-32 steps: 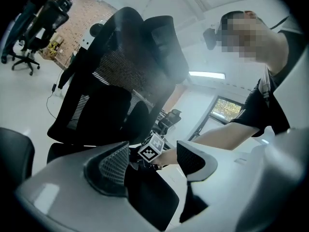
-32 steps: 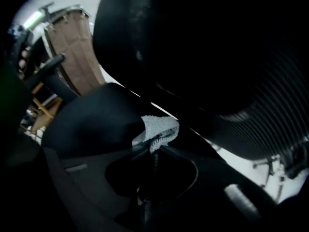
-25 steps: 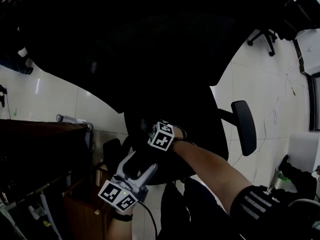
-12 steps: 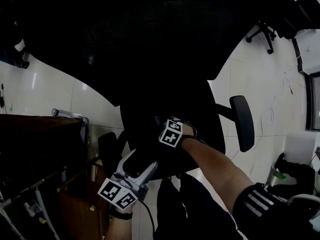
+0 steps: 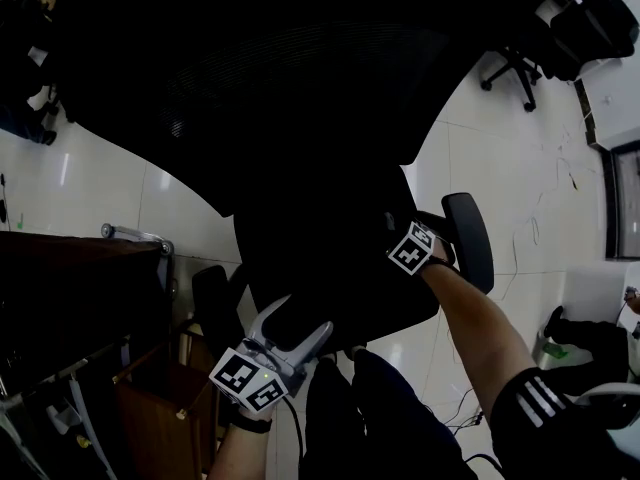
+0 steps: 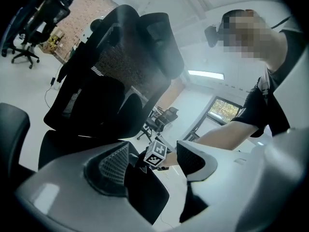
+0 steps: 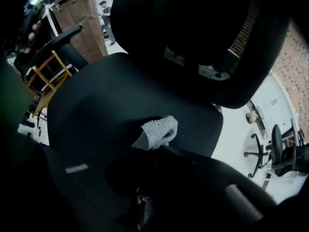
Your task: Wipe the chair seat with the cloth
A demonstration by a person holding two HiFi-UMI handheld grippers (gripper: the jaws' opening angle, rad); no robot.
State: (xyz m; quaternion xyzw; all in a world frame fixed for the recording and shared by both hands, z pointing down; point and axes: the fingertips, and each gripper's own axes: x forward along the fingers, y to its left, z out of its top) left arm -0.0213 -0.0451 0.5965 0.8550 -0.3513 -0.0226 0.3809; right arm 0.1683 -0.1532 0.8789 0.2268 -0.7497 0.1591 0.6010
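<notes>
The black office chair's seat (image 5: 330, 268) lies under its tall mesh backrest (image 5: 280, 68). A small grey cloth (image 7: 157, 132) is pinched in my right gripper (image 7: 154, 146), which is shut on it and presses it onto the seat (image 7: 106, 105). In the head view the right gripper (image 5: 412, 250) is at the seat's right side, close to the right armrest (image 5: 470, 238); the cloth is hidden there. My left gripper (image 5: 298, 320) is at the seat's near edge, open. In the left gripper view (image 6: 149, 170) its pads stand wide apart, with the right gripper's marker cube (image 6: 156, 154) beyond.
A dark wooden cabinet (image 5: 60, 298) stands at the left, next to the chair's left armrest (image 5: 212, 303). Other office chairs (image 5: 590, 18) stand at the far right on the white tiled floor (image 5: 510, 168). My dark-trousered legs (image 5: 380, 418) are just below the seat.
My right gripper has slid rightwards across the seat towards the right armrest. The left gripper has shifted only slightly right at the seat's near edge.
</notes>
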